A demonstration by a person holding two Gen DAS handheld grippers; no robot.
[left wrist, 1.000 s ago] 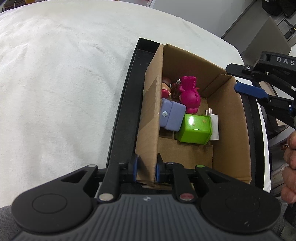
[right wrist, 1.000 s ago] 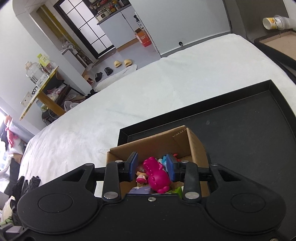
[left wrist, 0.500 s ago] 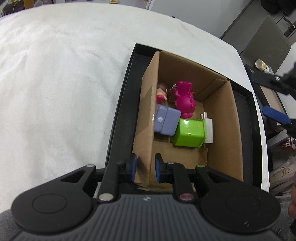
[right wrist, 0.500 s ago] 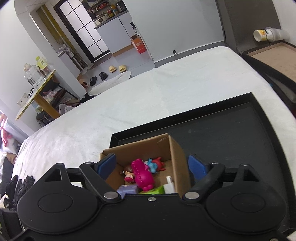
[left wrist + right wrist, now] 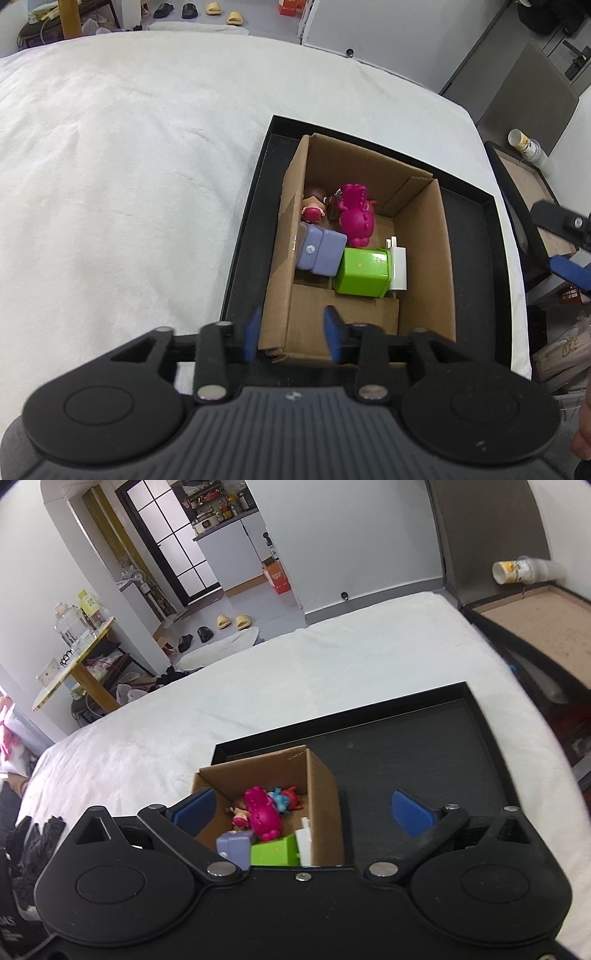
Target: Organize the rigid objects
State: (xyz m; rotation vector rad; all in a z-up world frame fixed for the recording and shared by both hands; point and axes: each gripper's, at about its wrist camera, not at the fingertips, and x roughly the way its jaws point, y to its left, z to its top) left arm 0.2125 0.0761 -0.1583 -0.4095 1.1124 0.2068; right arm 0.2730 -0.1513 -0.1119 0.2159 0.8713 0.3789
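Observation:
An open cardboard box (image 5: pixel 424 258) stands in a black tray (image 5: pixel 472 266) on a white bed. Inside lie a magenta dinosaur toy (image 5: pixel 356 218), a purple block (image 5: pixel 319 253), a green cube (image 5: pixel 364 275), a white plug (image 5: pixel 399 269) and a small doll (image 5: pixel 314 206). My left gripper (image 5: pixel 291 336) is open, its fingers straddling the box's near left wall corner. My right gripper (image 5: pixel 301 808) is wide open and empty above the box (image 5: pixel 321 786); the dinosaur (image 5: pixel 262 814) shows below it. The right gripper also shows at the left wrist view's right edge (image 5: pixel 565 247).
The tray's right half (image 5: pixel 424 753) is bare black. A brown board in a dark frame (image 5: pixel 535 624) and a cup (image 5: pixel 517 570) lie beyond the bed's right edge. White bedding (image 5: pixel 129 184) spreads left of the tray.
My right gripper let go of the magenta dinosaur into the box, opened wide and pulled up and back. My left gripper opened from the box's left wall and drew back.

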